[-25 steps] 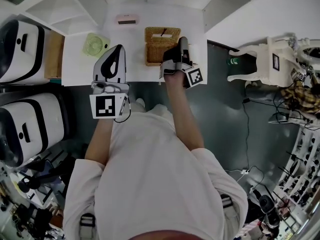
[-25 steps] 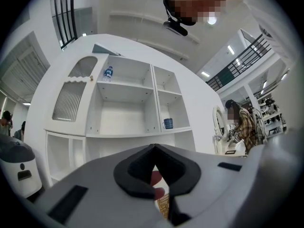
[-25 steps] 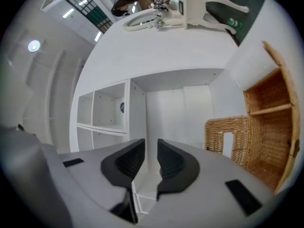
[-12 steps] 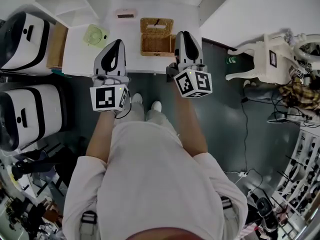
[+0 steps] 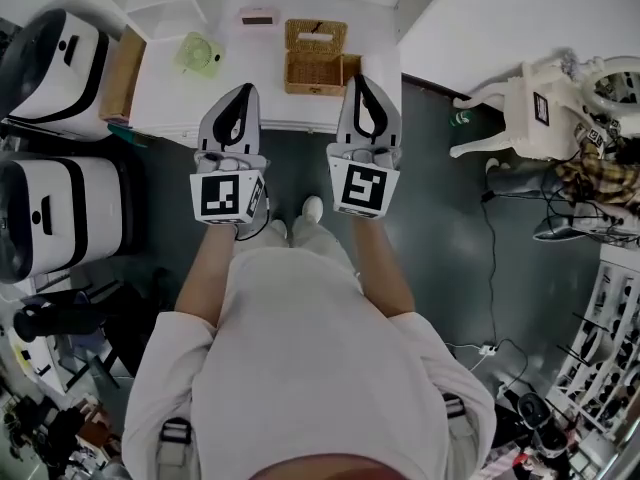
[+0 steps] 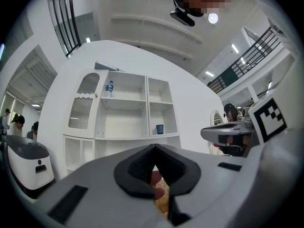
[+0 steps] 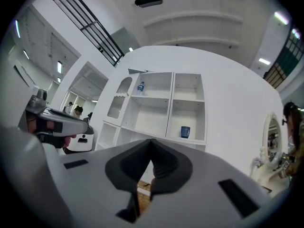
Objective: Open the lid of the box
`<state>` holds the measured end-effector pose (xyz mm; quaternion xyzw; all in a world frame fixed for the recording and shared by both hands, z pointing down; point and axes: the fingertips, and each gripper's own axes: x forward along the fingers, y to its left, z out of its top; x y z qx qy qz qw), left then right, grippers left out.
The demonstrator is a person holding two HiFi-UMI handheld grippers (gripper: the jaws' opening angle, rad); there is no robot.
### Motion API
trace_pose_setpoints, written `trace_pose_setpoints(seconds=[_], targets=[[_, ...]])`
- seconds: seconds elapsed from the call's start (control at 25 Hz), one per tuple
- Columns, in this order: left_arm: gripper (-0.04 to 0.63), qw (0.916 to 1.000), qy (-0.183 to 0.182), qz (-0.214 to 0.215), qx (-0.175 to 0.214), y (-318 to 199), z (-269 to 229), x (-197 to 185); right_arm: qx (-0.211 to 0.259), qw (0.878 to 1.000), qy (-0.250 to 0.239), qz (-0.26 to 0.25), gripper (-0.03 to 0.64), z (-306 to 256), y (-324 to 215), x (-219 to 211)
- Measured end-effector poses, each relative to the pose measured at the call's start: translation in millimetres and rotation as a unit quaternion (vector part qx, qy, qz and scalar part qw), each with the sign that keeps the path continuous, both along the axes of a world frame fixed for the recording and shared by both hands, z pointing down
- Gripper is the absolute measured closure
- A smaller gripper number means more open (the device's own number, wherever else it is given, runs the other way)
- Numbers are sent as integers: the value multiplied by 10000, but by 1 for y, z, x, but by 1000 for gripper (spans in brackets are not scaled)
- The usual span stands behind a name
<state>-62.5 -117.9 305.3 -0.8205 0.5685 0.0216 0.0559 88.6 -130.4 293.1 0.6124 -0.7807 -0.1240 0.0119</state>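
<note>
Woven tan wicker box [image 5: 315, 58] sits on the white desk [image 5: 245, 73], toward the far right part of the top. From the head view its far half shows a woven panel with a pale slot and its near half looks darker and hollow; I cannot tell whether the lid is fully swung back.

Right claw [image 5: 362, 80]: tip just beside the box's right near corner in the head view, not touching it. The right gripper view shows the claw [image 7: 149, 172] clenched, dark pads together, nothing between them; only a strip of wicker shows through the slit below.

Left claw [image 5: 240, 90]: over the desk's near edge, left of the box and apart from it. The left gripper view shows the claw [image 6: 154, 175] likewise clenched on nothing, with wicker seen past the pads.

Also on the desk: a small pale green fan [image 5: 195, 53] to the left and a flat pink case [image 5: 257, 16] at the far edge.

Room: dark grey floor [image 5: 440, 188] with black cables [image 5: 492, 238] trailing across it. Two white-and-black rounded machines [image 5: 50, 228] stand at the left. A white ornate stool [image 5: 520, 108] is at the right. Both gripper views face a white open shelving unit [image 7: 166, 108] holding a blue cup [image 7: 185, 131] and a clear water bottle [image 7: 141, 88]
</note>
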Motion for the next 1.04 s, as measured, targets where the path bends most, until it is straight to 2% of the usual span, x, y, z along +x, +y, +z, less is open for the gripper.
trace_pose_setpoints(seconds=[0.2,0.32,0.48,0.6,1.04], targets=[[600,9999,81,137,-10,37,0,-15,-159,9998,25,123,620,11,50,-18],[600,9995,10,308,-36,61,1,-20,-343,9992,-60,178,620,24,79,-23],[600,9984,10,506,-246,87,9,-19,-403,9990,96,190,620,27,113,-20],[600,9978,54,506,-433,103,17,-22,-417,9991,-60,55,620,21,132,-22],[600,9970,246,483,-558,121,7,-2,-439,9985,-174,-288,620,6,139,-3]])
